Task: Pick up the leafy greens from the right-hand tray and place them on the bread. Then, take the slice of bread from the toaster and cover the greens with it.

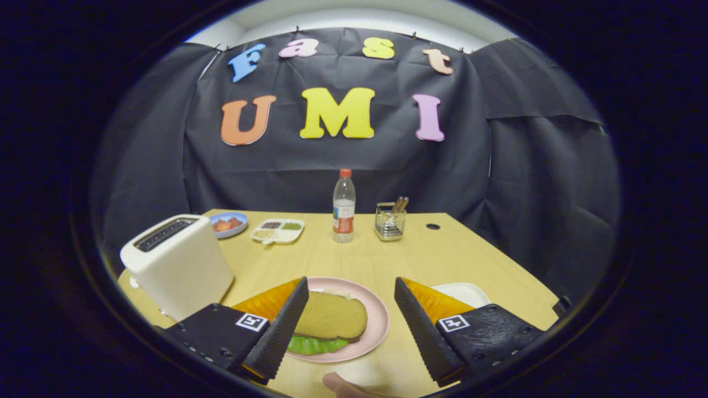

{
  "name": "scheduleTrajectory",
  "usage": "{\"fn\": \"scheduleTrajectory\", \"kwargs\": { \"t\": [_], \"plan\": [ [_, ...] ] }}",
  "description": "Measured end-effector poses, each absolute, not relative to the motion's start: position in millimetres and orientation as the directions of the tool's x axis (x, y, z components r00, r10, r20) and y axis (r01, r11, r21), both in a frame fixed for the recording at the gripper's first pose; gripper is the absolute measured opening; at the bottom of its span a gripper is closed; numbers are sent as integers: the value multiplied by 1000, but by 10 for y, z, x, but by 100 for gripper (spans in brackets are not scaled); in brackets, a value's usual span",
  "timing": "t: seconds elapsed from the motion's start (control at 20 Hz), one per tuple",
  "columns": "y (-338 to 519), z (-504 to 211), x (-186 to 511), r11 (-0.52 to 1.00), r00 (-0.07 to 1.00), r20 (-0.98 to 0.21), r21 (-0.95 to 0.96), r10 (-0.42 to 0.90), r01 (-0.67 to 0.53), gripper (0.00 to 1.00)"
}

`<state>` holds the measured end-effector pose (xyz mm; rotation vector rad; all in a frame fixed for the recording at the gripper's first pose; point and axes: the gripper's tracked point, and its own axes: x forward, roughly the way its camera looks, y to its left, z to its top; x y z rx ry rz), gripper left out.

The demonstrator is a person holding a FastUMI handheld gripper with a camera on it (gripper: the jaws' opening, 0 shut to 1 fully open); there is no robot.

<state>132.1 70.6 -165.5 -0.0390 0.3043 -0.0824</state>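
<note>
Above table [359, 260], jaws wide apart, empty.

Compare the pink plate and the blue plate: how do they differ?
The pink plate lies just ahead of the open claw, between its fingers; the blue plate sits farther back, behind the toaster. The pink plate carries bread over greens; the blue plate holds small reddish pieces. Both are round and rest on the table.
</note>
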Motion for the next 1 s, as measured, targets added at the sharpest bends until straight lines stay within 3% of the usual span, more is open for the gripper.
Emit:
{"fn": "scheduleTrajectory", "kwargs": {
  "t": [0.2, 0.65, 0.8, 1.0],
  "plan": [
    [744, -1059, 1054, 999, 981, -189, -16, -49, 47, 96],
    [772, -266, 304, 999, 995, -91, -21, -30, 28, 94],
    [665, -201, 24, 996, 993, -79, -46, -84, 80, 94],
    [741, -218, -225, 998, 995, -82, -6, -59, 59, 94]
  ]
}}
